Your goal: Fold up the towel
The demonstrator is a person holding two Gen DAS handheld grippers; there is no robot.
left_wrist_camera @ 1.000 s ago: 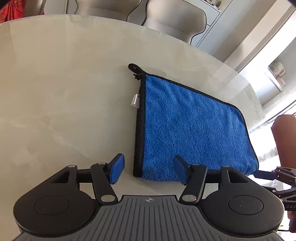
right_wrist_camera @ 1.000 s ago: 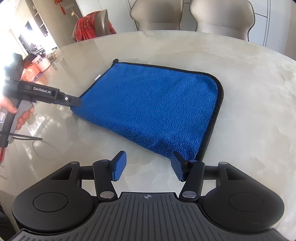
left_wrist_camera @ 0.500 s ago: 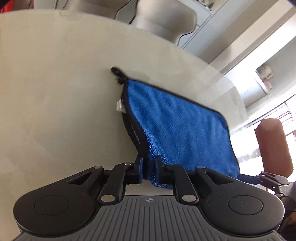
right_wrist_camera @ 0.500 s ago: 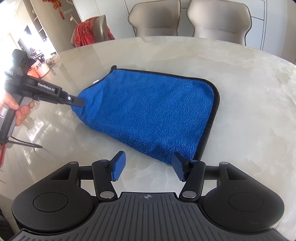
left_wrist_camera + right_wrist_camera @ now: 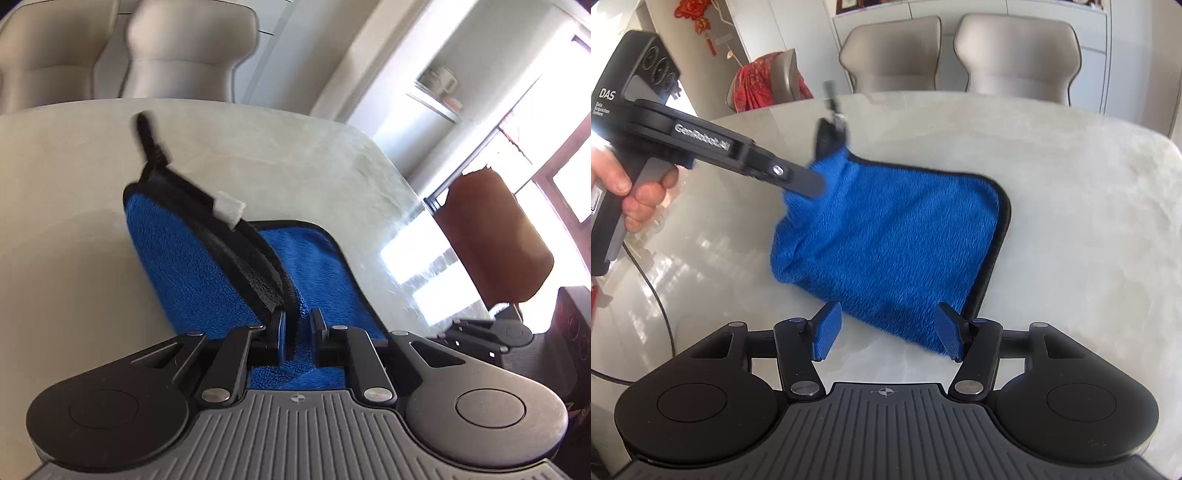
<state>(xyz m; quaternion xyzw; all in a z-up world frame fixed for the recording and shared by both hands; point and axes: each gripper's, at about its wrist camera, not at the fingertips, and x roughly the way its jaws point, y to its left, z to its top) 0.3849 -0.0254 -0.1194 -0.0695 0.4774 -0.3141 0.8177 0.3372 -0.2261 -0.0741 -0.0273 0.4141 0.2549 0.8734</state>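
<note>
A blue towel [image 5: 897, 236] with a black hem lies on the pale marble table [image 5: 1071, 221]. My left gripper [image 5: 298, 332] is shut on the towel's left edge [image 5: 207, 273] and holds it lifted, so the black loop [image 5: 146, 136] and white tag [image 5: 231, 210] stand up. The same gripper shows in the right wrist view [image 5: 801, 181], raised over the towel's left side. My right gripper [image 5: 886, 332] is open, its blue pads either side of the towel's near right corner, just above the table.
Two beige chairs [image 5: 960, 55] stand behind the table. A chair with red cloth [image 5: 764, 85] is at the back left. A brown chair [image 5: 491, 236] stands right of the table. A black cable [image 5: 653, 291] runs along the left.
My left gripper closed on the towel's left edge, then lifted it up and toward the right, folding the left side over. My right gripper stayed open and moved closer to the near right corner.
</note>
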